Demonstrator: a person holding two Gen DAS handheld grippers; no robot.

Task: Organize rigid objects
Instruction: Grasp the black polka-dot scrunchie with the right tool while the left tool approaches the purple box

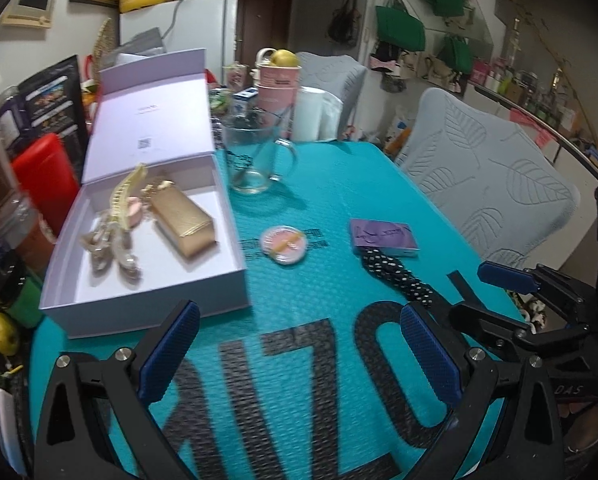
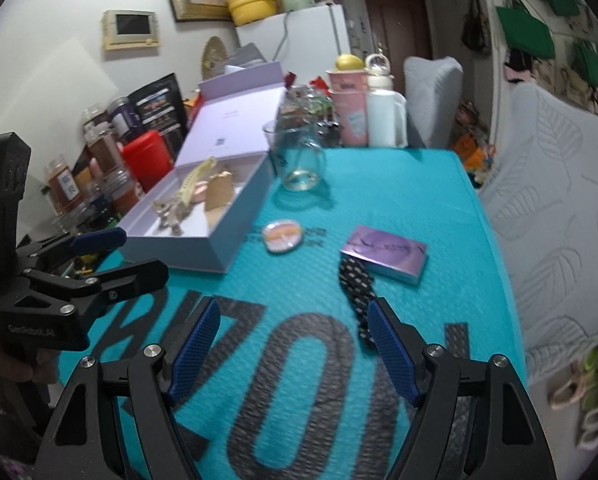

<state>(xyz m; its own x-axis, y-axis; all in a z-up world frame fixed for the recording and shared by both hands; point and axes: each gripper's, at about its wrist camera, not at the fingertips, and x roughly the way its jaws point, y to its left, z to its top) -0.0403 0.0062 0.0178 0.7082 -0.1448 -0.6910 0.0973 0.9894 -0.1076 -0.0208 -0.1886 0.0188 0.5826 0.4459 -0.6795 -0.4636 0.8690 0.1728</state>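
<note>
An open lilac box point(image 1: 147, 276) point(image 2: 203, 248) on the teal mat holds a gold case point(image 1: 185, 220), a yellow hair clip point(image 1: 129, 196) and a beige clip point(image 1: 107, 248). On the mat lie a round pink tin point(image 1: 283, 245) point(image 2: 281, 236), a purple flat box point(image 1: 383, 236) point(image 2: 385, 254) and a black dotted hair band point(image 1: 395, 276) point(image 2: 357, 292). My left gripper point(image 1: 299, 354) is open and empty above the mat's near part. My right gripper point(image 2: 295, 348) is open and empty, its right finger next to the hair band; it also shows in the left wrist view point(image 1: 459, 288).
A glass mug point(image 1: 255, 160) point(image 2: 301, 160) stands behind the round tin. Pink cups point(image 1: 277, 88) and a white roll point(image 1: 311, 114) stand at the table's far edge. Jars and a red canister point(image 1: 45, 176) line the left side. Grey chairs point(image 1: 491, 184) stand to the right.
</note>
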